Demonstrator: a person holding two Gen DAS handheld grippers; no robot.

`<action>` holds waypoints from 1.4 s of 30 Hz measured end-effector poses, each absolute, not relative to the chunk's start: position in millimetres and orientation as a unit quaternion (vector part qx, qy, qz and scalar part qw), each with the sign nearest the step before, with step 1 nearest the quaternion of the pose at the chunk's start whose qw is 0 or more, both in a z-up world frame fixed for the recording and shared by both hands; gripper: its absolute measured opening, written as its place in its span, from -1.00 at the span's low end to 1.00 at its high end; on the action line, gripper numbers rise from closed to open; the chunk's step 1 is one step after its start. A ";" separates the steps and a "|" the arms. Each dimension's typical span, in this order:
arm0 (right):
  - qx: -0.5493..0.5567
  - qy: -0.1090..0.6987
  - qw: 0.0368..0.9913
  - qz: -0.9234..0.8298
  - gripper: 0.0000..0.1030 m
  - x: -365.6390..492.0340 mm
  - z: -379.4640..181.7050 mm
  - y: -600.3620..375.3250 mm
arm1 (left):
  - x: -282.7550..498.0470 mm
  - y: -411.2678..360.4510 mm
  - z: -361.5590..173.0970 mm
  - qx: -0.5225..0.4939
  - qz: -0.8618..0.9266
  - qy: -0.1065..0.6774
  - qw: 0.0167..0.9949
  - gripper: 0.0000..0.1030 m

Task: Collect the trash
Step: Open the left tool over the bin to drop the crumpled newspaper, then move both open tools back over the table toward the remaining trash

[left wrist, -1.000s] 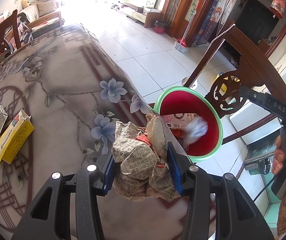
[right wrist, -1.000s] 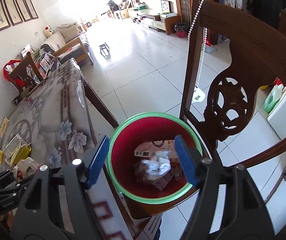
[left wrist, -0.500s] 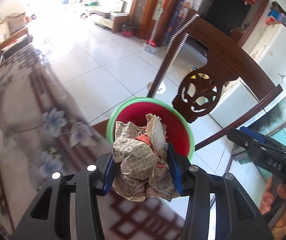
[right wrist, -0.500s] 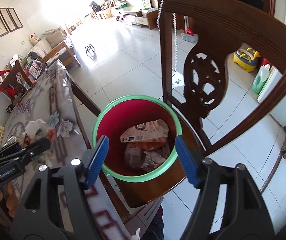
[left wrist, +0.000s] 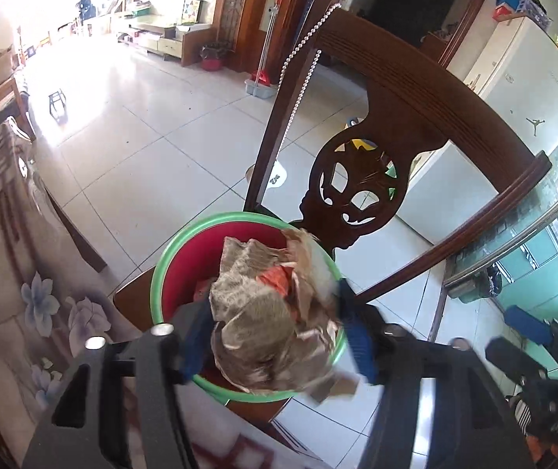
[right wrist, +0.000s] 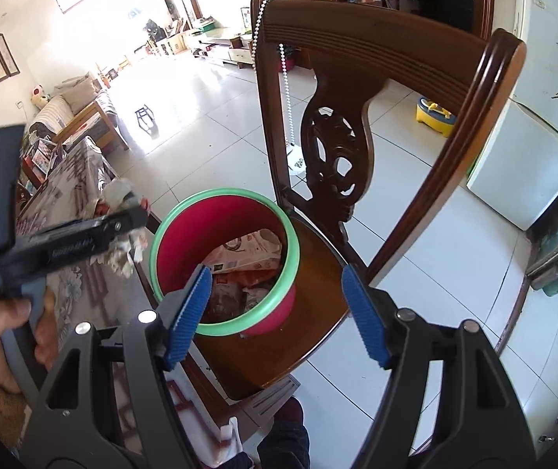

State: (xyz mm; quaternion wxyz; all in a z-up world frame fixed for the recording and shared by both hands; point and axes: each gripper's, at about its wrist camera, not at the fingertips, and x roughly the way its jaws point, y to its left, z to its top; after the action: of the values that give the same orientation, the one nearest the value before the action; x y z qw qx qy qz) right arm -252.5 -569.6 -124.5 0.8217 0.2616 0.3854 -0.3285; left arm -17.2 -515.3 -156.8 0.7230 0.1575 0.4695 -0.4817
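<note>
White tiled floor (left wrist: 154,144) under wooden chair (left wrist: 404,90)

Black hand-held gripper (right wrist: 275,312), ribbed blue pads (right wrist: 189,312), silver screws

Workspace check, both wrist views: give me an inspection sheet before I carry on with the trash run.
Surface: table with floral cloth beside a wooden chair.
Job's things: red bin with green rim stands on the chair seat, already holding cartons and wrappers; crumpled newspaper wad sits over the bin mouth.
Clutter: yellow item at the table's edge, cropped.
Grippers: left gripper has just been opening, wad between its pads, blurred, seemingly released; right gripper open, empty.
Cables: nothing seen; a white bead chain hangs on the chair back.
Surroundings: tiled floor, sofa, white fridge, yellow toy.
</note>
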 end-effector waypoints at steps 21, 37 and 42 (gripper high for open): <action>0.202 0.394 0.880 -0.172 0.37 -110.4 -105.8 -476.2 | 24.0 -261.4 -111.2 0.028 -0.322 0.468 0.822 0.51; 0.113 0.451 0.885 0.027 0.39 20.2 -115.4 -285.8 | 57.7 21.7 -146.2 -0.086 -0.106 0.498 0.856 0.51; 0.107 0.462 0.878 0.068 0.40 64.5 -109.9 -244.3 | 56.9 45.0 -154.0 -0.093 -0.095 0.503 0.854 0.51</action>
State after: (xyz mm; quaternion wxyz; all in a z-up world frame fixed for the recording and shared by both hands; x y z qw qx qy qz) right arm 64.5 -244.3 -109.9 0.8780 0.1070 0.4616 0.0677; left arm 56.9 45.0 -154.0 0.8538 -0.0932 0.5032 -0.0954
